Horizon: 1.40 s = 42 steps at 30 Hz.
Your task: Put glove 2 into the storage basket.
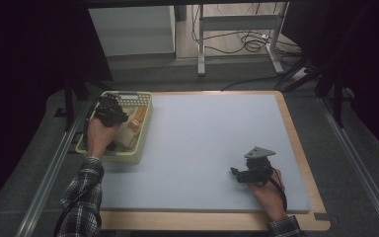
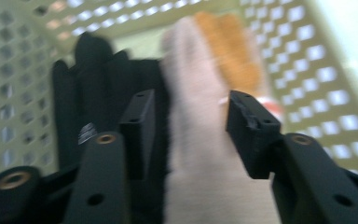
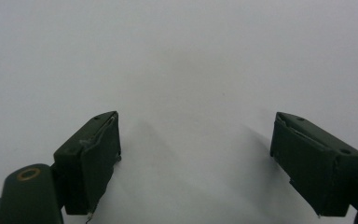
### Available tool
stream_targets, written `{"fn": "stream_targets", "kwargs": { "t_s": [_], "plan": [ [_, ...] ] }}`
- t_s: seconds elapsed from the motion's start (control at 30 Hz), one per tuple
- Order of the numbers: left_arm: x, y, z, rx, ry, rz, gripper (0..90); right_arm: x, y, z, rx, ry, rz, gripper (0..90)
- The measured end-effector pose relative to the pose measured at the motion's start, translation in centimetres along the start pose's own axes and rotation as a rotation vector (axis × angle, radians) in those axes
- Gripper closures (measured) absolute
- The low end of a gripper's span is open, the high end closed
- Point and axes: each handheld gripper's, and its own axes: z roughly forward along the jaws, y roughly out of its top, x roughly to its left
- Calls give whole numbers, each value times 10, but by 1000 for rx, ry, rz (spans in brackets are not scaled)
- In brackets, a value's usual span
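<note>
A: Where the left gripper (image 2: 186, 126) reaches into the basket (image 1: 145, 121), what sits between its jaws?
B: Item one: beige cloth (image 2: 200, 154), pinched by both pads, blurred. Item two: black cloth (image 2: 93, 79), just beside it, along the left jaw. Item three: an orange-and-pale piece (image 2: 233, 56) beyond, against the perforated wall.
A: Basket location?
B: Far-left corner of the surface (image 1: 202, 148), partly off the grey mat.
A: And the right gripper (image 3: 196, 158)?
B: Jaws spread wide, nothing between them, over bare mat at the near right, well apart from the basket.
</note>
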Motion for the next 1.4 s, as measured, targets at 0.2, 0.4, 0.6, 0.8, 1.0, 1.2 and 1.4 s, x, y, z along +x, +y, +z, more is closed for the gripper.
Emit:
{"fn": "stream_targets", "kwargs": {
  "t_s": [0.2, 0.4, 0.6, 0.8, 1.0, 1.2, 1.4],
  "plan": [
    [6, -11, 19, 98, 8, 2, 621, 0, 0, 0, 1, 1, 2, 157],
    [-8, -10, 35, 152, -78, 36, 653, 0, 0, 0, 2, 2, 4, 157],
    [-9, -8, 32, 144, -37, 29, 577, 0, 0, 0, 0, 1, 2, 157],
    [3, -12, 22, 75, -30, 1, 483, 0, 0, 0, 2, 4, 5, 157],
    [7, -16, 15, 30, -56, 6, 362, 0, 0, 0, 1, 2, 4, 157],
    [11, -21, 10, -9, -91, -20, 268, 0, 0, 0, 1, 2, 3, 157],
    [15, -28, 3, -43, -121, -25, 181, 0, 0, 0, 1, 1, 2, 157]
  ]
}}
